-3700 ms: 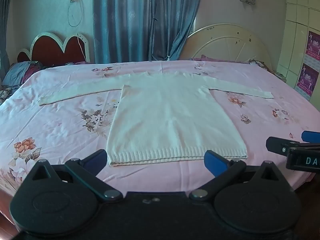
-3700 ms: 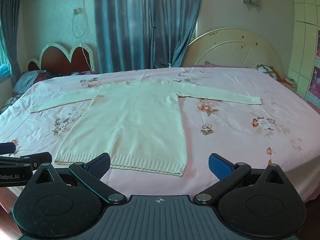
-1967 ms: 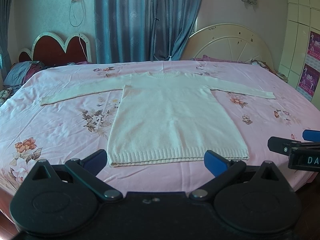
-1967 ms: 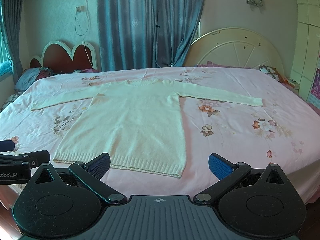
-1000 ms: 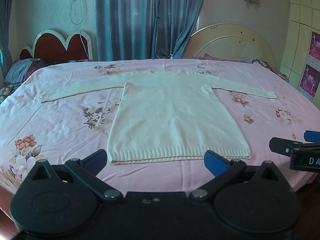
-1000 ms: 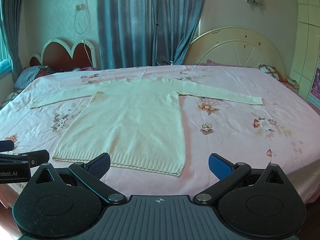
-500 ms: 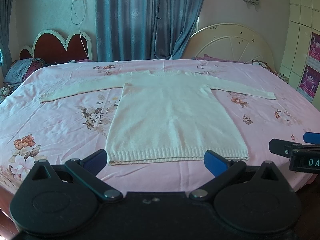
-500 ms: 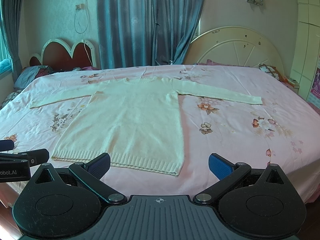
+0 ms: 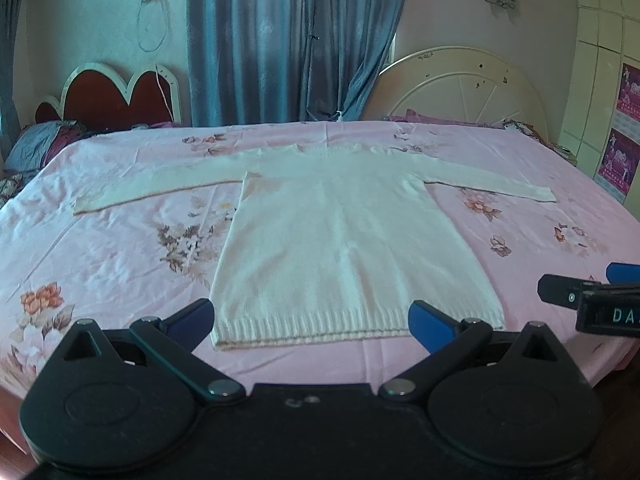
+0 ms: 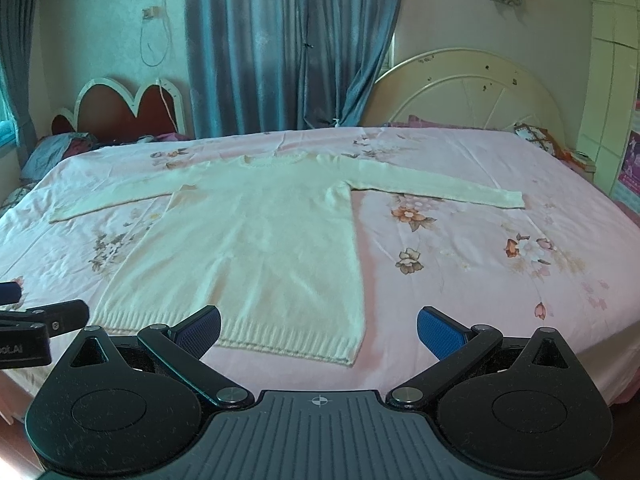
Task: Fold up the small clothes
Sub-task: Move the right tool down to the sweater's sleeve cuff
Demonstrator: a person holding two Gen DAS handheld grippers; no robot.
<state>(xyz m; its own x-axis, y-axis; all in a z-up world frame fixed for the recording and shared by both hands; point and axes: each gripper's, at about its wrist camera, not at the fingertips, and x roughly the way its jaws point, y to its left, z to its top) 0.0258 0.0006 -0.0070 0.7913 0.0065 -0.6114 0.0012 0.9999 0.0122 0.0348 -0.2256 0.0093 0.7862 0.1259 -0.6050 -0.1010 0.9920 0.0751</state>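
Observation:
A cream long-sleeved knit sweater lies flat on the pink floral bed, both sleeves spread out sideways, ribbed hem nearest me. It also shows in the right wrist view. My left gripper is open and empty, held just in front of the hem. My right gripper is open and empty, in front of the hem's right corner. Each gripper's tip shows at the edge of the other's view, the right one and the left one.
The pink floral bedsheet covers a wide bed. A red heart-shaped headboard and pillows are at the far left. A cream round headboard and blue curtains stand behind the bed.
Both grippers have drifted only slightly; the hem sits a little closer to the fingers. The sweater has not moved and both grippers stay open.

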